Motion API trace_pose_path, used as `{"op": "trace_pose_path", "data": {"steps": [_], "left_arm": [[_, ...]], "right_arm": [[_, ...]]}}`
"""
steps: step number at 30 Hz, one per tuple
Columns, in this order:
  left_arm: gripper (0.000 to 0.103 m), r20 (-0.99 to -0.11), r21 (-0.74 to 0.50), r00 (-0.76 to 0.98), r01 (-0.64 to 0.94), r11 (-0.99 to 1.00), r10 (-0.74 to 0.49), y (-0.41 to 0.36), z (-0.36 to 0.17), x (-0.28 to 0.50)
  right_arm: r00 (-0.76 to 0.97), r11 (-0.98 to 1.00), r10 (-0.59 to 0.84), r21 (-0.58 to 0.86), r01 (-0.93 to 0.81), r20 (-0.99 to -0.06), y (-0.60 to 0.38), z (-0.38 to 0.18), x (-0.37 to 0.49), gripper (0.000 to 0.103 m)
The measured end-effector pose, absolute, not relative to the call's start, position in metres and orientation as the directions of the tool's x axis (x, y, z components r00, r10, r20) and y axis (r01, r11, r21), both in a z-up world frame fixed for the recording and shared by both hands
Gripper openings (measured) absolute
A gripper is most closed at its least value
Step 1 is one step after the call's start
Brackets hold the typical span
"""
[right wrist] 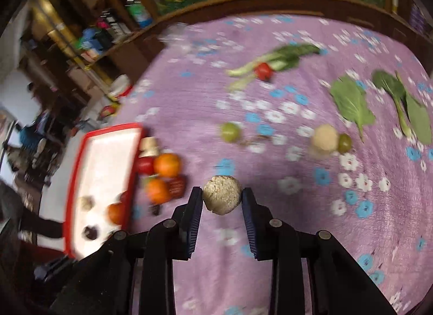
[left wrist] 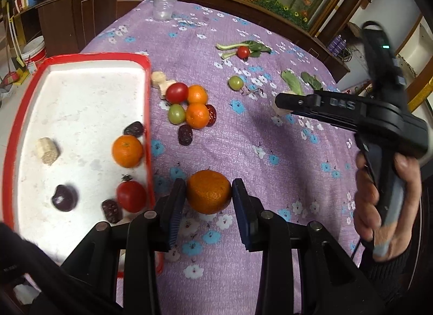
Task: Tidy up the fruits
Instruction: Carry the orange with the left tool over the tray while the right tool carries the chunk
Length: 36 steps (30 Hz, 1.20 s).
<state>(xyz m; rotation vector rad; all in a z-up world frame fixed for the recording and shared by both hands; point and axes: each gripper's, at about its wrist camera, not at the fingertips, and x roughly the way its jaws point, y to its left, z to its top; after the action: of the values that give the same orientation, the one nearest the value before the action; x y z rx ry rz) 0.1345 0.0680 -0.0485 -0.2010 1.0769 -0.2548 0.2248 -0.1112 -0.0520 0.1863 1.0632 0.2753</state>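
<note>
My left gripper (left wrist: 209, 194) is shut on a large orange (left wrist: 208, 191), held just right of the red-rimmed white tray (left wrist: 81, 98). The tray holds an orange (left wrist: 127, 151), a tomato (left wrist: 131, 196), dark dates (left wrist: 134, 128) and a beige corn piece (left wrist: 48, 150). My right gripper (right wrist: 222, 195) is shut on a beige corn piece (right wrist: 222, 194) above the purple cloth; it also shows in the left wrist view (left wrist: 281, 102). A pile of oranges (left wrist: 197, 115), a tomato (left wrist: 176, 93) and a green grape (left wrist: 176, 113) lies beside the tray.
A clear plastic cup (left wrist: 165, 5) stands at the far edge. Leafy greens (right wrist: 351, 105) lie at the right, and more greens with a small tomato (left wrist: 243, 51) further back. A green grape (left wrist: 235, 82), another corn piece (right wrist: 323, 139) and a wooden cabinet (left wrist: 81, 17) behind.
</note>
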Motion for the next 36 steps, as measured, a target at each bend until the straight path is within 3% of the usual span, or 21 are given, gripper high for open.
{"op": "trace_pose_path", "data": {"steps": [7,25,36], "left_arm": [[0.033,-0.840,-0.250,0.488,0.042,0.967,-0.238,0.091,-0.030,0.120],[0.033,-0.824,-0.254,0.537,-0.067,0.965,-0.180,0.162,-0.019,0.117],[0.033,-0.864,-0.216,0.480,-0.084,0.973,-0.151,0.192,-0.055,0.173]], "right_arm": [[0.440,0.910,0.405,0.305,-0.281,-0.802,-0.054,-0.027,0.200,0.030],[0.358,0.876,0.451,0.326,-0.356,-0.818,0.004,-0.039,0.196,0.030],[0.285,0.851,0.455,0.317,-0.419,-0.844,0.069,-0.071,0.250,0.030]]}}
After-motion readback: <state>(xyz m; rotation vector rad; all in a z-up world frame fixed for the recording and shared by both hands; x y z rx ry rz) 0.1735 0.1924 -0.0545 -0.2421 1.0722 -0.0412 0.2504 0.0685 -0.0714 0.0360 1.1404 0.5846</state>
